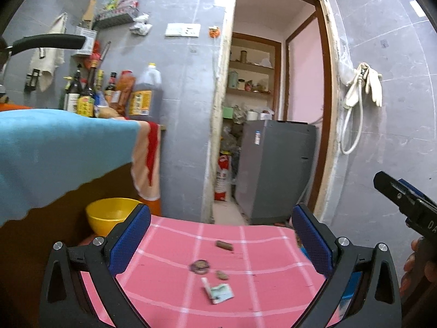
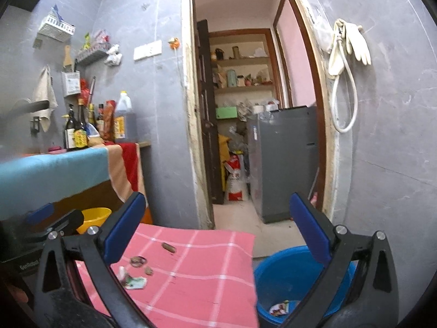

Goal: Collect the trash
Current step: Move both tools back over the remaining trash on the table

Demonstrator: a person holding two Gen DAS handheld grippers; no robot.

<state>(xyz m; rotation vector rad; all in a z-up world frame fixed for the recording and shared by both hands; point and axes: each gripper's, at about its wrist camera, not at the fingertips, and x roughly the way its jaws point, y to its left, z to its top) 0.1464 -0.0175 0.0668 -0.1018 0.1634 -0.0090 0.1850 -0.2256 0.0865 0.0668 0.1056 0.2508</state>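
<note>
Both tongs stand wide with nothing between the pads. The left gripper [image 1: 221, 235] hangs over a pink checked cloth [image 1: 273, 281], where the trash lies near the middle: a crumpled white-and-green wrapper [image 1: 220, 292], a small round foil piece [image 1: 200, 266], a brown scrap [image 1: 221, 275] just beside it, and a brown stub [image 1: 224, 245] farther off. The right gripper [image 2: 218, 221] points over the cloth's right edge; a blue bucket [image 2: 286, 278] sits on the floor just right of the cloth, with one printed wrapper [image 2: 279, 309] inside. A yellow bowl [image 1: 109, 213] rests far left, under the blue-covered counter [image 1: 54, 147].
</note>
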